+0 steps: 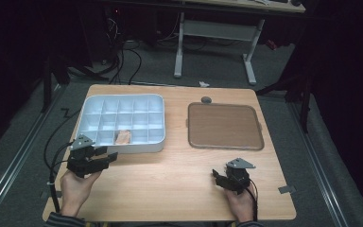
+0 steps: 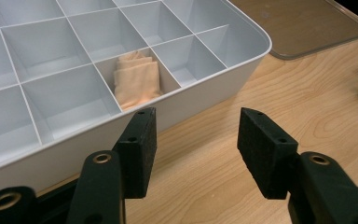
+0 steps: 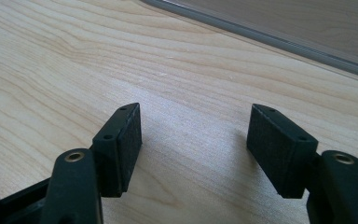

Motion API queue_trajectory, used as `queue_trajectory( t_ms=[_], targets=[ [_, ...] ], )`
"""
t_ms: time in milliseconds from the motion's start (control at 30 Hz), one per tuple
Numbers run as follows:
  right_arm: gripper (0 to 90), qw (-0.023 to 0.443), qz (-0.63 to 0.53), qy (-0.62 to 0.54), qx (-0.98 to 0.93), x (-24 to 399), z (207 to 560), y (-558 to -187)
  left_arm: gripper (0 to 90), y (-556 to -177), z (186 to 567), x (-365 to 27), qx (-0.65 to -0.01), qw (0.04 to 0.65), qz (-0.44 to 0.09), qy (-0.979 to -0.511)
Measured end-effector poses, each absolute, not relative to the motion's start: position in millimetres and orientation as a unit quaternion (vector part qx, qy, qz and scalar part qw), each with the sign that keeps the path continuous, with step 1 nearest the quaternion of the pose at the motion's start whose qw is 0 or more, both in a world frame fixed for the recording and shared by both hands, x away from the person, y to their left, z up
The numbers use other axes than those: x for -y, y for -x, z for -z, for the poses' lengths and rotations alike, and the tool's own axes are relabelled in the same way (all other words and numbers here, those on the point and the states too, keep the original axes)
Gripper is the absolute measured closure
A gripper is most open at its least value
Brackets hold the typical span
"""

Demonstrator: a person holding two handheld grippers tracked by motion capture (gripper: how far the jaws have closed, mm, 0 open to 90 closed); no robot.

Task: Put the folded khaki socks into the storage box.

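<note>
The left gripper (image 2: 193,135) hangs just outside the near wall of the white compartment tray (image 1: 156,142), its jaws spread apart with nothing between them but bare tabletop; the right gripper (image 3: 193,140) rests low over the wooden table (image 1: 179,179) near the person's side, jaws likewise apart and empty. A folded peach-coloured cloth (image 2: 136,79) already lies in one compartment of the tray's nearest row, roughly the third cell from the tray's left end in the high view, upright against the dividers and clear of both grippers; judged from this, one piece of sorting looks done, with the left gripper apparently free of the cloth and close beside that cell. The remaining compartments look bare. The brown lid (image 1: 225,126) lies flat on the table to the right of the tray, well apart from it; so what seems left is closing the tray with that lid, or bringing further items, though the table carries none.
</note>
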State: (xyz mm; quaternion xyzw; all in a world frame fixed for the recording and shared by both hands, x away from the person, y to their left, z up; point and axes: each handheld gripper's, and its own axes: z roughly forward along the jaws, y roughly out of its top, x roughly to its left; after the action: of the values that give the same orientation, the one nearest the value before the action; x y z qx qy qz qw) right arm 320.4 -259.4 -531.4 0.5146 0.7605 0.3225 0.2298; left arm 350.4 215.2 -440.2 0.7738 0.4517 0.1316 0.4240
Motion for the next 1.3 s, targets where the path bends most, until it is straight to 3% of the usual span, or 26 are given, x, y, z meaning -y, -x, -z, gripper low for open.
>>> queue_trajectory(
  t_ms=[1300],
  targets=[
    [35.3,0.23,-0.322,-0.515,-0.761,259.4,531.4,-320.4,45.6,-334.5,474.0,-186.5,-0.439,0.429,-0.103,-0.783]
  ],
)
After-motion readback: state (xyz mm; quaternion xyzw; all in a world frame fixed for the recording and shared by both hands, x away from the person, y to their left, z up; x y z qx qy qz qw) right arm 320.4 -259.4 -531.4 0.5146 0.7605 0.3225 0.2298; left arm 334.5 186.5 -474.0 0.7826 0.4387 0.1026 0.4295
